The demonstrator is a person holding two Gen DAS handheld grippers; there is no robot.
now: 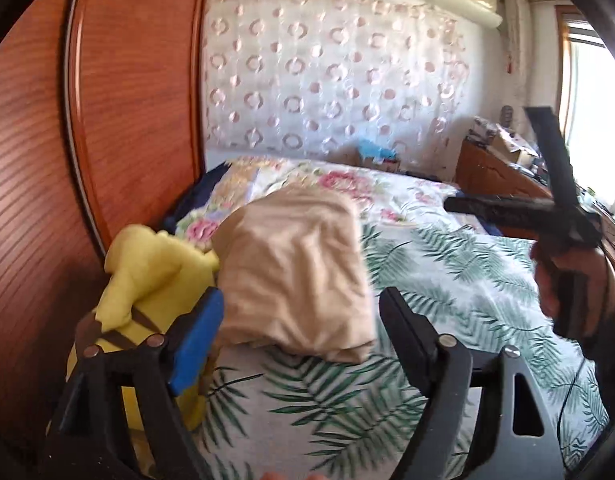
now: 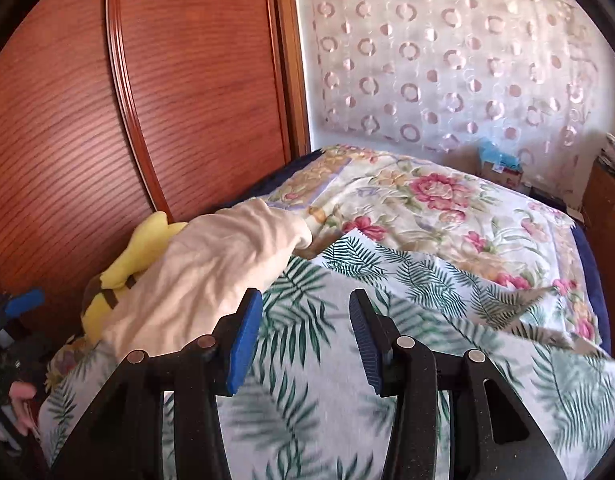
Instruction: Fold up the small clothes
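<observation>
**Desk:** What sits at the centre of the frame?

**Photographer:** A beige garment [image 1: 295, 276], folded into a thick, creased bundle, lying on the palm-leaf sheet [image 1: 447, 272] that covers the near part of the bed. From the right wrist view the same bundle lies at the sheet's left edge, its far end reaching the floral quilt [image 2: 447, 208].

**Desk:** And the hand-held grippers?

**Photographer:** The left hand-held gripper [image 1: 299, 328] is spread wide, jaws parted with nothing between them — one blue pad [image 1: 195, 344] in front of the garment's left side, the other finger off its near right corner. Whether either touches the cloth I cannot tell. The right hand-held gripper [image 2: 305, 340] is likewise open and empty, poised over bare sheet just to the right of the bundle.

**Desk:** Anything beside the garment?

**Photographer:** A yellow plush toy [image 1: 155, 276] with brown straps, pressed against the bundle's left side, between it and the reddish wooden wardrobe [image 1: 91, 128].

**Desk:** The wider room?

**Photographer:** Behind the bed hangs a sheer curtain [image 2: 447, 64] patterned with pink rings. A blue-topped box [image 2: 501, 168] sits at its foot, past the quilt. On the right stands a wooden cabinet [image 1: 495, 172] with clutter on top — too blurred to identify — and a bright window beyond.
</observation>
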